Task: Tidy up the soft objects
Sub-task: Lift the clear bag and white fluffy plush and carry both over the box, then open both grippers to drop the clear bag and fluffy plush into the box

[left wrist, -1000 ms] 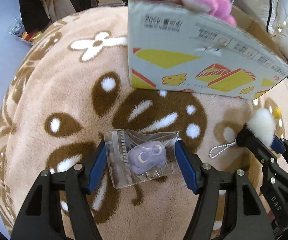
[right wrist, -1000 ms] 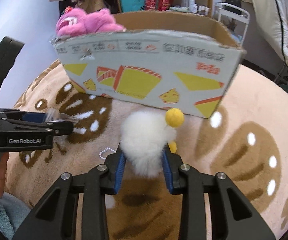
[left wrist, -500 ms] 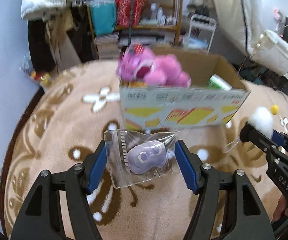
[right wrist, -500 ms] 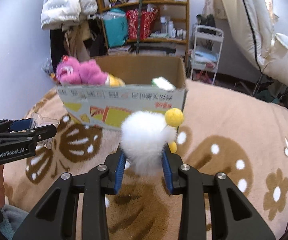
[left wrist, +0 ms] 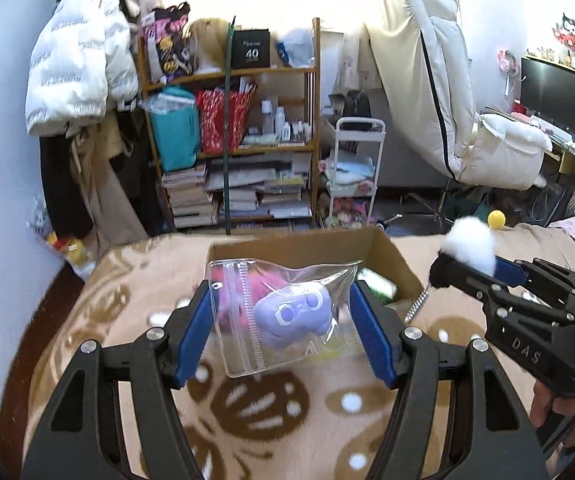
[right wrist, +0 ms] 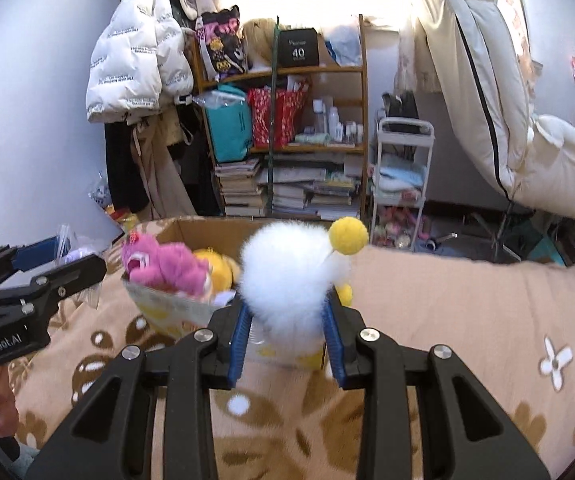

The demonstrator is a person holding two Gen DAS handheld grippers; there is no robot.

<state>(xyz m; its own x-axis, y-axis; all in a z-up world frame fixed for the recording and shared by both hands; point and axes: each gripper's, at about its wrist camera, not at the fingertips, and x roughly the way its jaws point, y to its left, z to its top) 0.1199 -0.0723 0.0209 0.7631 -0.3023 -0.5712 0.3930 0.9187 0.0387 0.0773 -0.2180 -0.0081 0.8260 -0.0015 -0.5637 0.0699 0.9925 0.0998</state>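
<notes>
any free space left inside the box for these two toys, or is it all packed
The cardboard box is crowded at its left end, where the pink plush and a yellow plush pile up. In the left wrist view its right end, beside a green item, shows bare inner wall. The blanket right of the box is bare too.

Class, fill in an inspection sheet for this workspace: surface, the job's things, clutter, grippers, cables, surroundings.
Surface: beige blanket with brown flower pattern.
Job's things: cardboard box holding a pink plush and a yellow plush; bagged purple plush; white pompom keychain.
Clutter: nothing seen on the blanket.
Grippers: left gripper shut on the bagged purple plush; right gripper shut on the white pompom keychain.
Cables: nothing seen.
Surroundings: crowded wooden shelf, white trolley, hanging white jacket.
</notes>
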